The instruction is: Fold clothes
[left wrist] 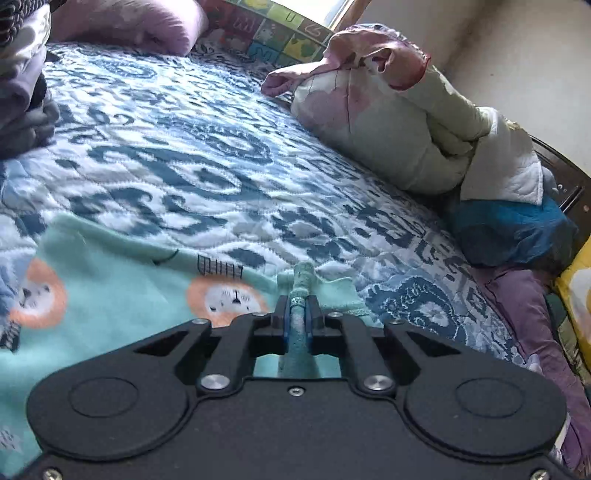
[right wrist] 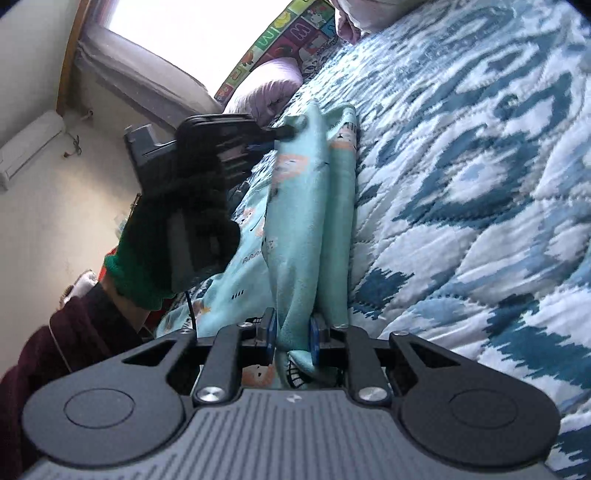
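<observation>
My left gripper (left wrist: 298, 317) has its fingers (left wrist: 317, 314) pinched tight on a bunched edge of the mint-green fleece garment printed with orange-maned lions (left wrist: 110, 295). The rest of that garment lies spread over the bed's blue-and-white patterned quilt (left wrist: 184, 147), down to my left. My right gripper (right wrist: 293, 332) is likewise clamped on the same garment (right wrist: 299, 221), its blue-padded fingers (right wrist: 271, 332) squeezing a thick fold. Seen from the right wrist, the cloth stretches as a long doubled band between my two grippers, lifted just above the quilt (right wrist: 461, 184), with my left gripper (right wrist: 286, 134) gripping the far end. My left hand in a black glove with a green cuff (right wrist: 162, 240) holds that tool. A rolled cream and pink comforter (left wrist: 388, 122) sits at the far right edge of the bed, and a lilac pillow (left wrist: 147, 26) lies near the headboard.
</observation>
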{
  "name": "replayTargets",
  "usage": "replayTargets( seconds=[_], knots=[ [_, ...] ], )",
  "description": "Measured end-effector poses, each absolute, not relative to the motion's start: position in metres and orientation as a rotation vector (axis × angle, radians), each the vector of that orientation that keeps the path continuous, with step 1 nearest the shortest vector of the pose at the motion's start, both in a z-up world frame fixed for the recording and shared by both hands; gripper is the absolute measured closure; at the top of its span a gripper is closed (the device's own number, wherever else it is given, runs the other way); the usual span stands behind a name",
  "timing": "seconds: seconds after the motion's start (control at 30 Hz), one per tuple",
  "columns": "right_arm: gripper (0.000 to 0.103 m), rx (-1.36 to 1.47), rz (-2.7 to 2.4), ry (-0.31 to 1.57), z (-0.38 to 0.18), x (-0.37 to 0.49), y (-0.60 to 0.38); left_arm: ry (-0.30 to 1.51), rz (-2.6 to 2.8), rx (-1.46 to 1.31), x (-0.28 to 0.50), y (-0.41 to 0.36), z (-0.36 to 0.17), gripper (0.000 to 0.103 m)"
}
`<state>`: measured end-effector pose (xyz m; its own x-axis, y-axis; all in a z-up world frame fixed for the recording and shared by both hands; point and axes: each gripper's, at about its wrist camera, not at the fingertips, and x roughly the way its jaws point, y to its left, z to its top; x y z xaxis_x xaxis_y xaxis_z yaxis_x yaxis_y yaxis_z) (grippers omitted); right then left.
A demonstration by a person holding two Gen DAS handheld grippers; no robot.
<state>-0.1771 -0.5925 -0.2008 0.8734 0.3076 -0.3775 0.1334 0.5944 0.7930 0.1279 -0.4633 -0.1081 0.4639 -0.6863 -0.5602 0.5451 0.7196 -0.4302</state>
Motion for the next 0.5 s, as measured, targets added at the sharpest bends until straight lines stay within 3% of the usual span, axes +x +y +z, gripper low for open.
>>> replayTargets(
  seconds=[0.23,0.5],
  knots=[
    [0.079,0.853,0.096,0.526,-0.192,-0.178,-0.582,0.792,-0.743,-0.038,0.131,-0.484,-0.123,0.095],
    [0.071,0.552,-0.028,0.44,-0.155,-0.208,-0.556,0.654,-0.824,0.099,0.091,-0.478,-0.091,0.091]
  ],
)
